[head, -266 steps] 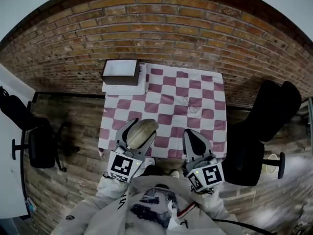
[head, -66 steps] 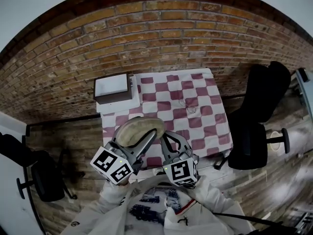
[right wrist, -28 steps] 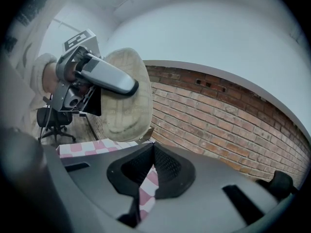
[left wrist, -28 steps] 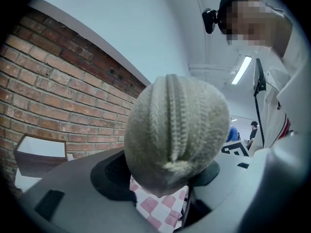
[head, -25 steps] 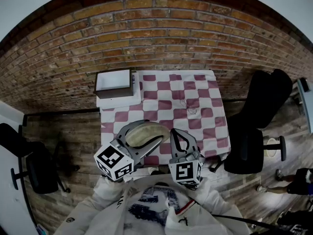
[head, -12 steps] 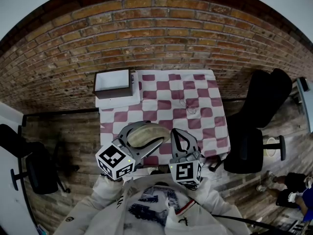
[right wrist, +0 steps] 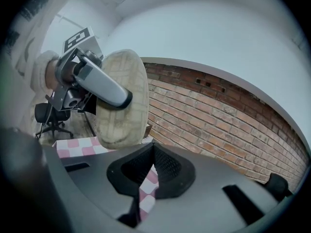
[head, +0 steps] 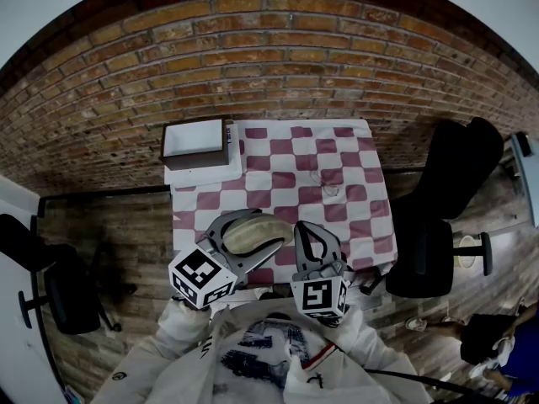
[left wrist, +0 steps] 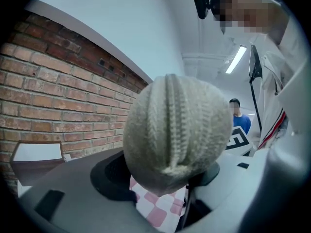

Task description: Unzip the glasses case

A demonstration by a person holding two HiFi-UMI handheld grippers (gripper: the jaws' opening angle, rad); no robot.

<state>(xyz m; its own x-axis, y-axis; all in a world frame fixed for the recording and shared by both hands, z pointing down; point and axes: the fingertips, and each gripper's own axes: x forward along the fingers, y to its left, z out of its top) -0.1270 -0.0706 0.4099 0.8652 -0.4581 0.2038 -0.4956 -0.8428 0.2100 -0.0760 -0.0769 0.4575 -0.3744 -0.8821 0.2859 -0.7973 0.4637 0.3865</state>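
Note:
A beige knitted glasses case (head: 249,231) hangs above the near edge of the table, with my left gripper (head: 253,241) shut on it across its width. In the left gripper view the case (left wrist: 177,130) fills the middle, its closed zip running up over the rounded end toward the camera. My right gripper (head: 304,230) is just right of the case, apart from it, with its jaws shut and nothing between them. In the right gripper view the case (right wrist: 122,101) stands on edge at upper left, and one left gripper finger (right wrist: 104,87) crosses it.
The table carries a red and white checked cloth (head: 354,154). An open white and brown box (head: 195,144) sits at its far left corner, and a small thin wire-like thing (head: 324,179) lies mid-cloth. A brick wall (head: 278,66) is behind, with black office chairs at right (head: 438,251) and left (head: 63,293).
My left gripper has tilted a little with the case still in it. The right gripper has stayed where it was. A person has walked past at the lower right.

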